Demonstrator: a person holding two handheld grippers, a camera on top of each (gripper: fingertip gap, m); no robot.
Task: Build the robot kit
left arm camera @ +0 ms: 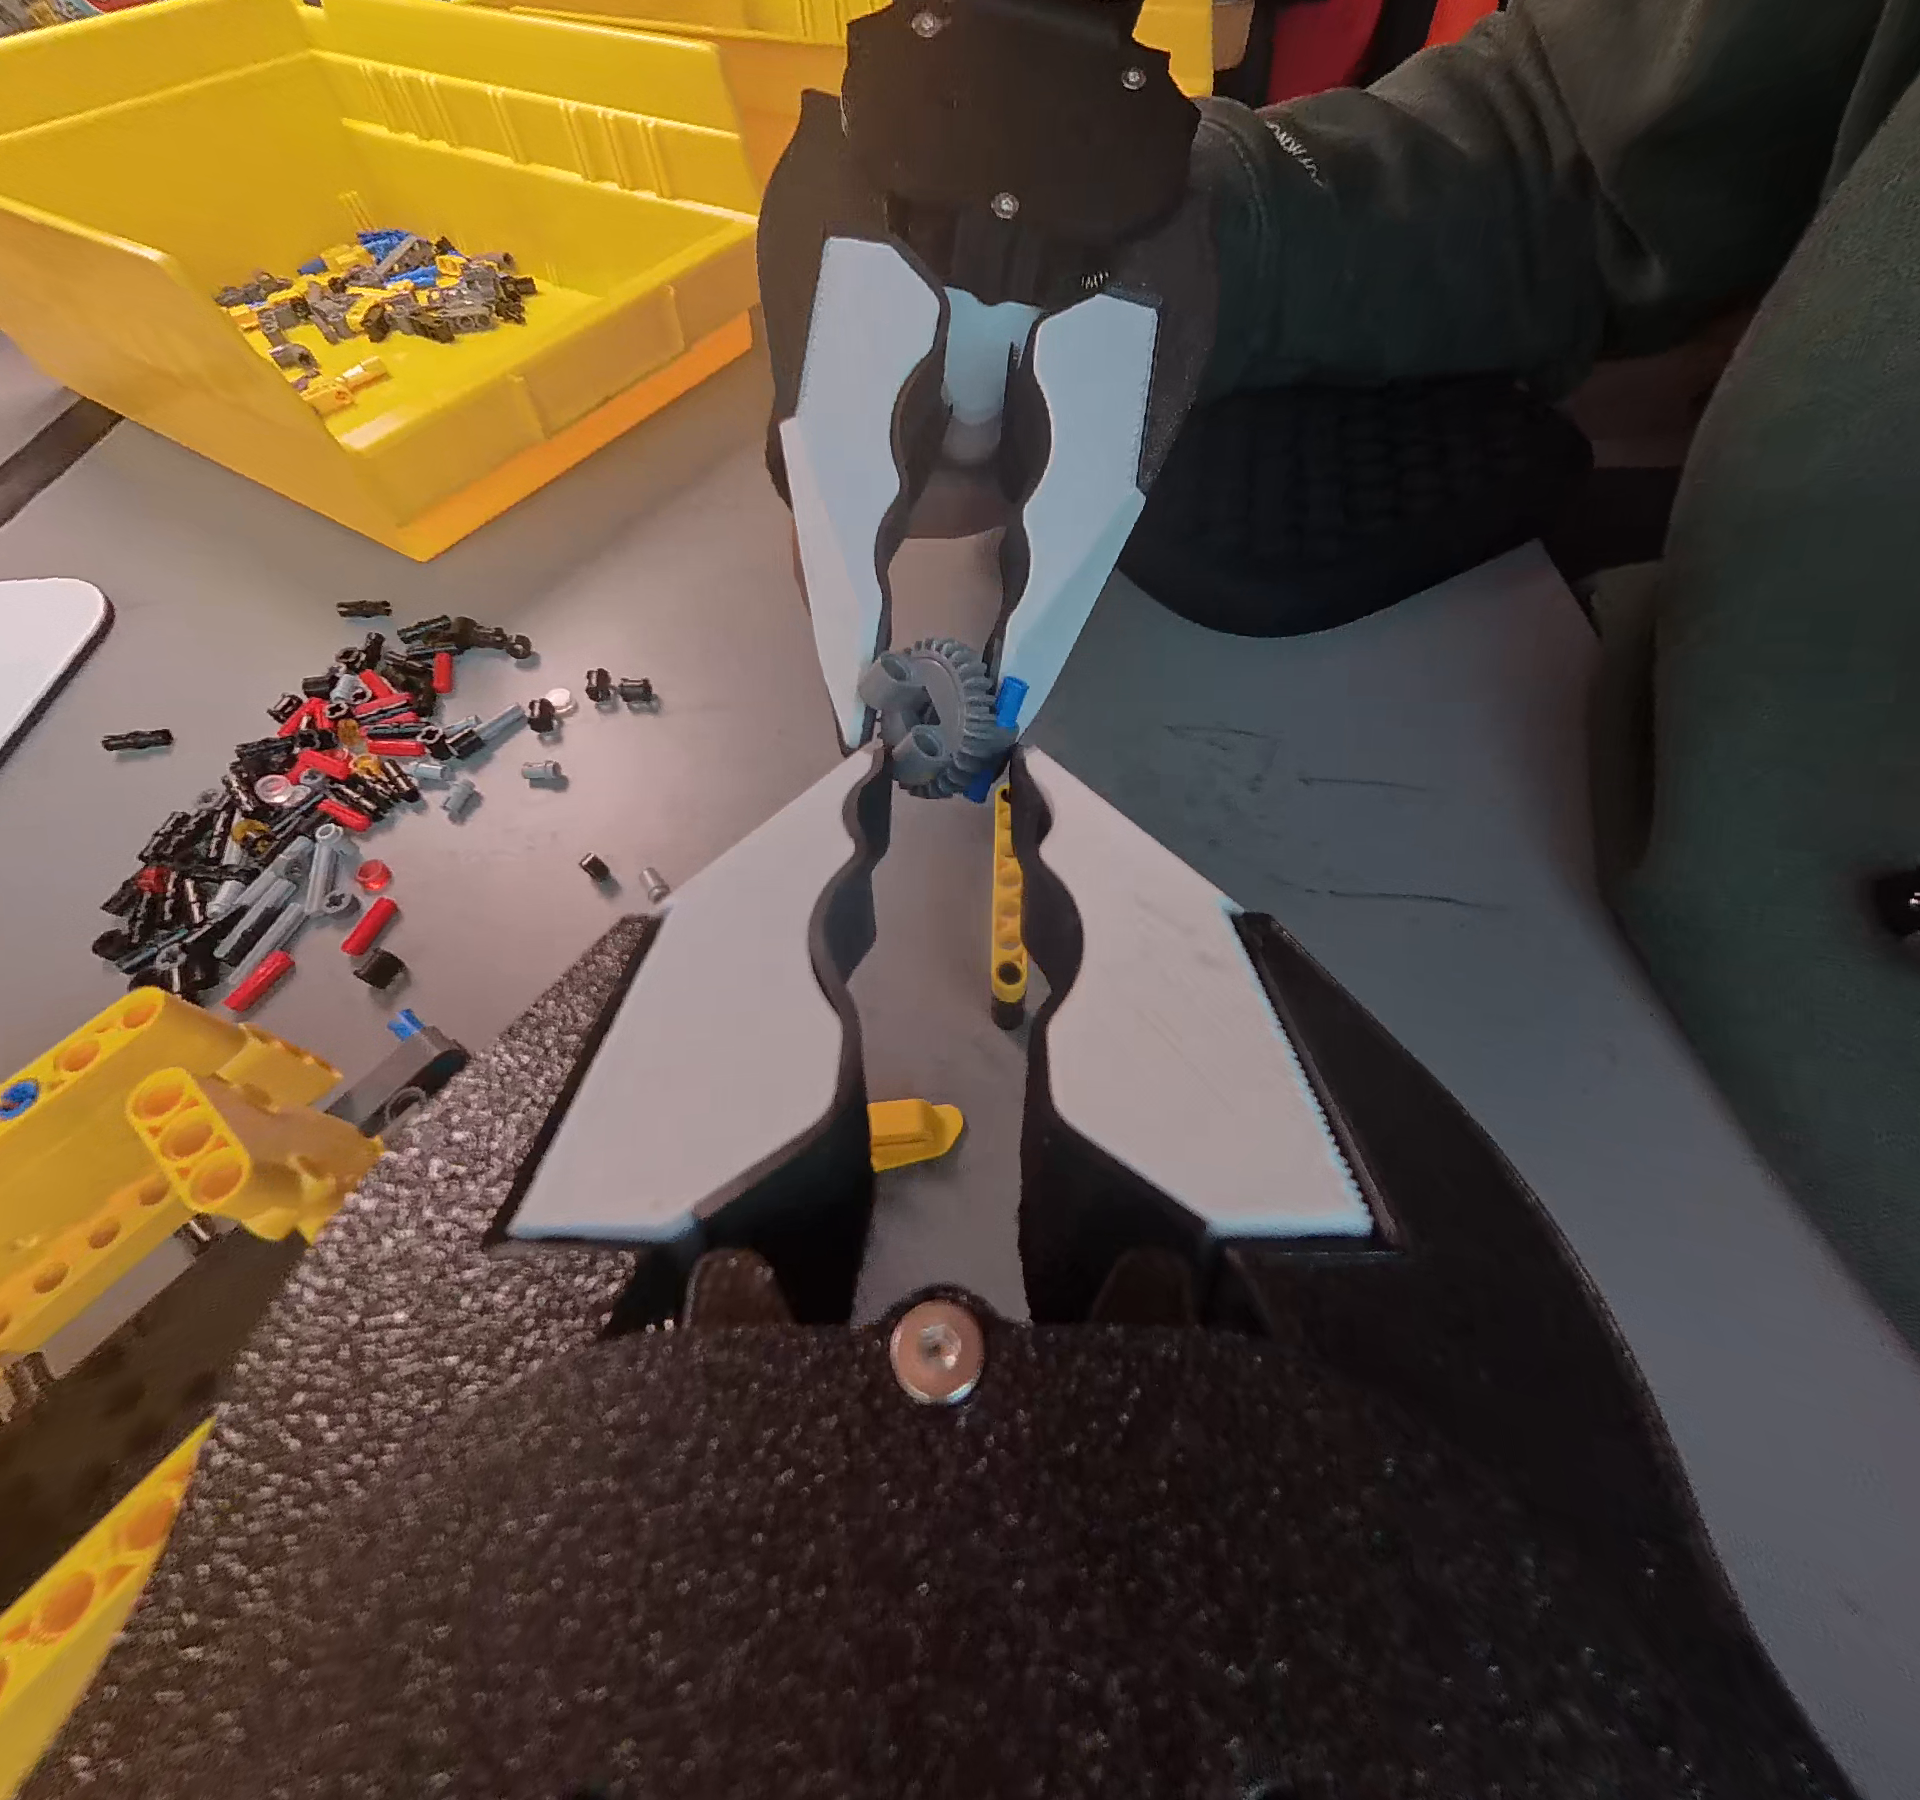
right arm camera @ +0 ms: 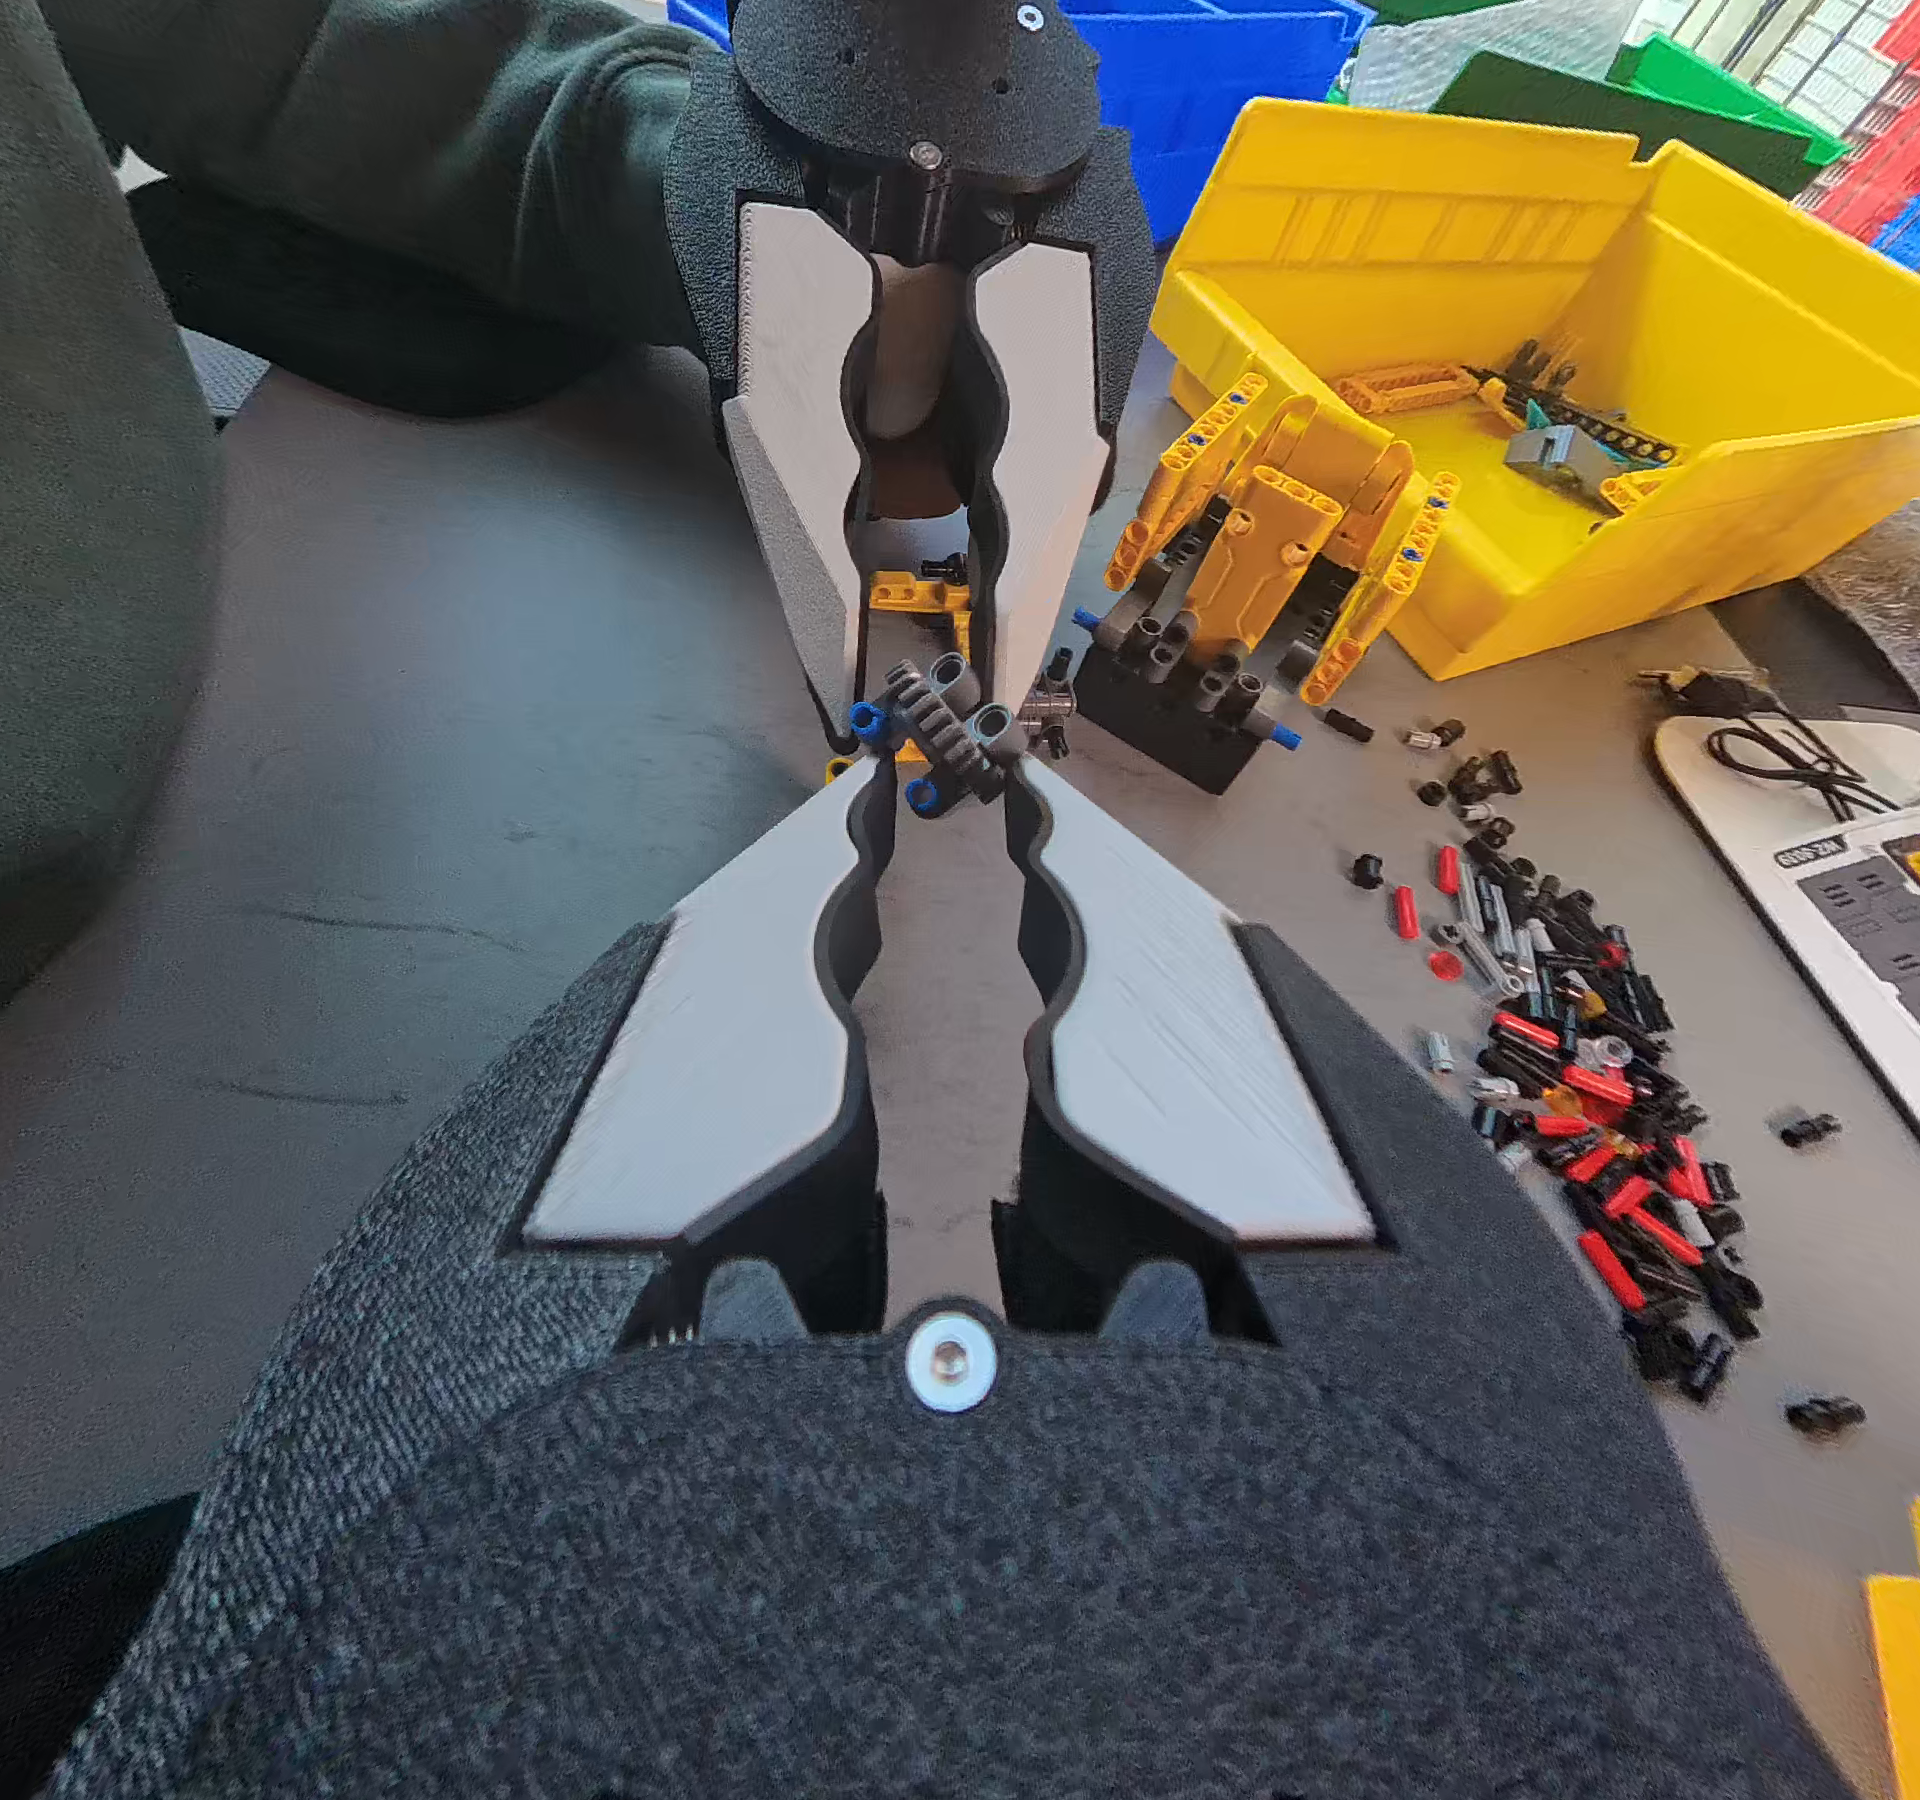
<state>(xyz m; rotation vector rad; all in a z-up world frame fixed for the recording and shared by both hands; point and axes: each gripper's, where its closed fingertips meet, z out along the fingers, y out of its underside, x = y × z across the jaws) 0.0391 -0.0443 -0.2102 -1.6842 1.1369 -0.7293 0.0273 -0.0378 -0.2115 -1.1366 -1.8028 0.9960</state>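
Two grippers, one gear
The grey gear point(left arm camera: 928, 716) with blue pins is pinched tip-to-tip by left gripper point(left arm camera: 940, 763) and right gripper point(right arm camera: 948, 774), both nearly closed.

grey gear point(left arm camera: 925, 716) pinched between both grippers, seemingly

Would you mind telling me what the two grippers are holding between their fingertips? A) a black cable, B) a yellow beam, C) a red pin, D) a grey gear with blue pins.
D: the left gripper and the right gripper meet tip to tip on a grey gear with blue pins, held above the table.
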